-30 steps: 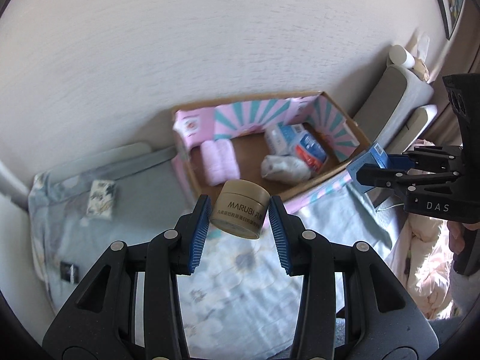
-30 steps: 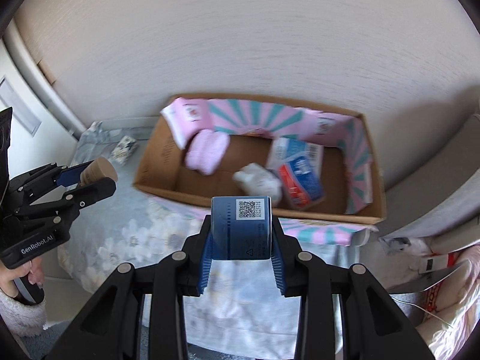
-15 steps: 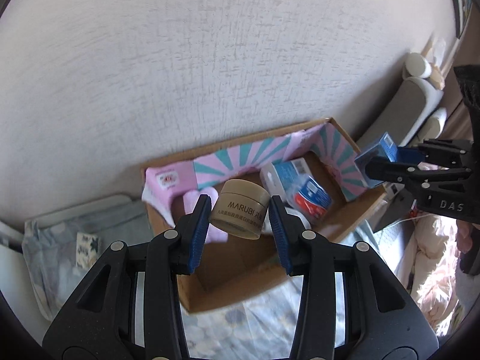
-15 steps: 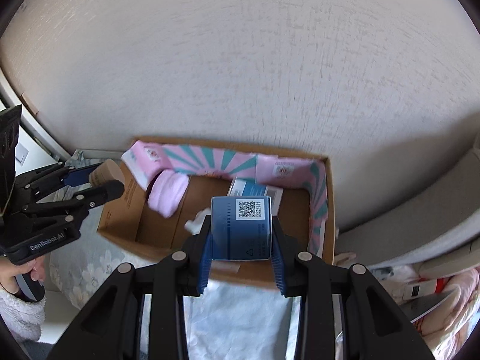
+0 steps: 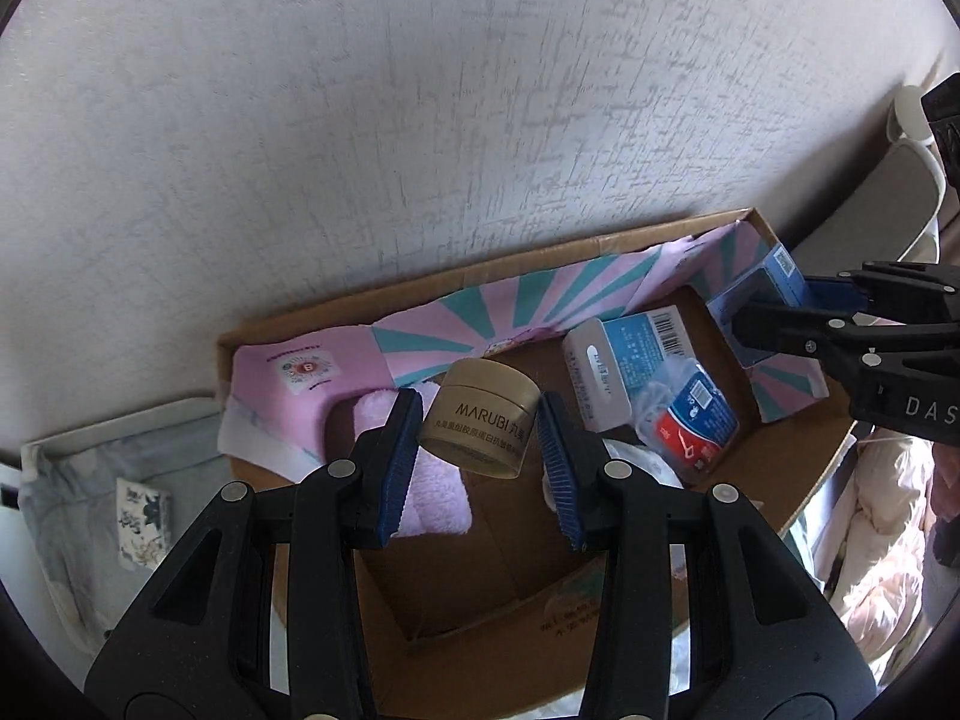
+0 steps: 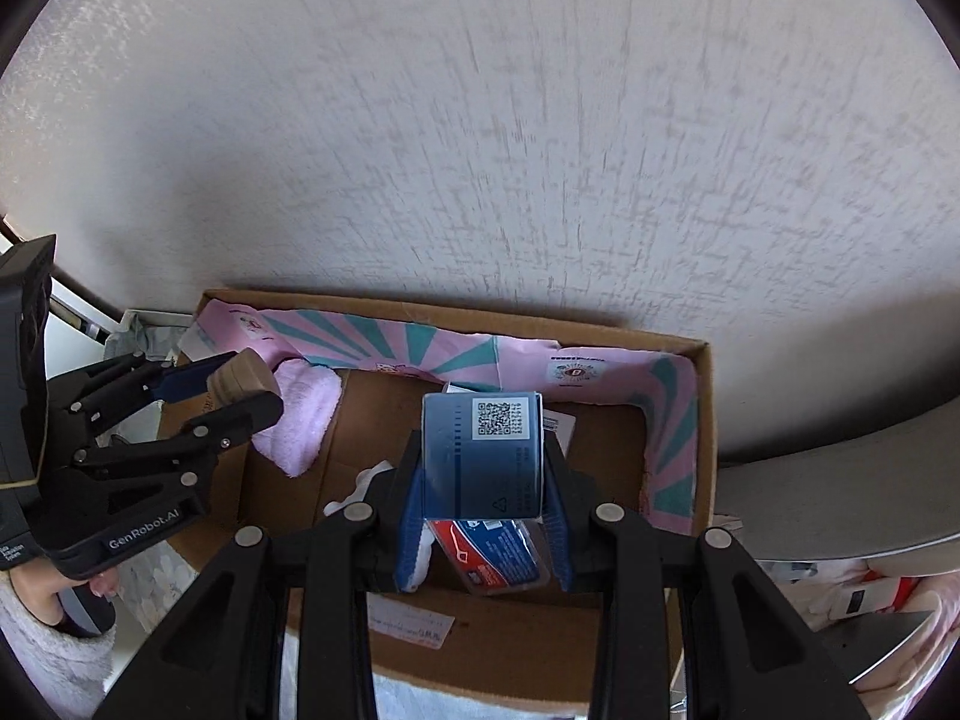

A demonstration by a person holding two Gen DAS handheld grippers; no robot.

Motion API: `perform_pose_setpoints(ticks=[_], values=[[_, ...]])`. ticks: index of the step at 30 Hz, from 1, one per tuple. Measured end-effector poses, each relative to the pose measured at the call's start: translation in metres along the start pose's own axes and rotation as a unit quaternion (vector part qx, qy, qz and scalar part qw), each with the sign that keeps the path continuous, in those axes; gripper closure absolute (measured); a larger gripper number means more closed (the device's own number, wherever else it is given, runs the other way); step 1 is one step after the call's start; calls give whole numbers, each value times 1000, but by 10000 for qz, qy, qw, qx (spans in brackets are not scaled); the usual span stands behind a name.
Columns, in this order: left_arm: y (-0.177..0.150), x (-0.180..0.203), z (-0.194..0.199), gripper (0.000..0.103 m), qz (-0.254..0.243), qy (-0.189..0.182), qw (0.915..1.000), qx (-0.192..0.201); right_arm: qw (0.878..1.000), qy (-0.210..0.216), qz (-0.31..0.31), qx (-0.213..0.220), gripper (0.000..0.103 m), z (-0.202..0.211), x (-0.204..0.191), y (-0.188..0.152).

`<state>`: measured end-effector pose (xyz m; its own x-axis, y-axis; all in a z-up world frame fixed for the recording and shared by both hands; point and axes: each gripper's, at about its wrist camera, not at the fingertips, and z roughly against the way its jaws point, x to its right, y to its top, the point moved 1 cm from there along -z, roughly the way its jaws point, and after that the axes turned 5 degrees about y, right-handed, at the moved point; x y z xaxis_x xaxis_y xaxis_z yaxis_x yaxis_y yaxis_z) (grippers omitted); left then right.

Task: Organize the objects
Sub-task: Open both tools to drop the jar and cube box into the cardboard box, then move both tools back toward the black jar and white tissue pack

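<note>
Lying against the textured wall, a cardboard box (image 5: 288,333) lined with pink-and-teal striped paper (image 5: 510,324) has its long axis along the wall. Inside: a pink fluffy cloth (image 5: 435,492), a white-and-blue carton (image 5: 624,372) with a barcode lying flat, a red-and-blue packet (image 5: 690,426).

Left gripper (image 5: 477,450) pinches a gold jar (image 5: 480,417) between its blue pads, held over the box's left part above the pink cloth. Jar tilted, lid end toward the wall; side reads "MARUBI" with small Chinese characters beneath, unreadable.

Right gripper (image 6: 483,498) clamps a blue box (image 6: 483,456) over the box's right half, above the packet. Long axis points forward along the fingers; top face carries a QR code and a triangle mark. Gripper bodies read "GenRobot.AI" and "DAS".
</note>
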<state>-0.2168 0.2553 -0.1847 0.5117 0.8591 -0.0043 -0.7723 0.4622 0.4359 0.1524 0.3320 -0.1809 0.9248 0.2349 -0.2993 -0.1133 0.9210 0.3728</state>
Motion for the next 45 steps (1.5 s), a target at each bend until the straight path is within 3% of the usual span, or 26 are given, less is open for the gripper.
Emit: perform_pose_setpoints(ticks=[4,7,8,10,11,16,31,45], values=[[1,3,-2,66,-12,38,10000,-35,9998,142,-118,-47,71,-7,3,2],[3,4,-4,63,-15,278,9996,-44,9993,286,-216,-96,70,-12,5,5],[2,5,-6,46,-19,305,9995,-88,9992,288,-272,-108,66,-14,6,7],[1,4,-8,3,-4,190,9997,-174,9987,248,-397,-197,22,-19,8,10],[-1,4,-7,0,26,110,9999,-101,9982,227,-484,-257,15,-21,10,11],[-6,8,-9,0,-56,195,9997,-117,9967,376,-691,-208,4,-24,16,11],[-8,-1,19,0,-22,3,9999,116,9964,142,-836,-40,4,-5,11,5],[-25,-47,77,0,195,46,9993,324,9976,68,-652,210,4,22,-39,3]])
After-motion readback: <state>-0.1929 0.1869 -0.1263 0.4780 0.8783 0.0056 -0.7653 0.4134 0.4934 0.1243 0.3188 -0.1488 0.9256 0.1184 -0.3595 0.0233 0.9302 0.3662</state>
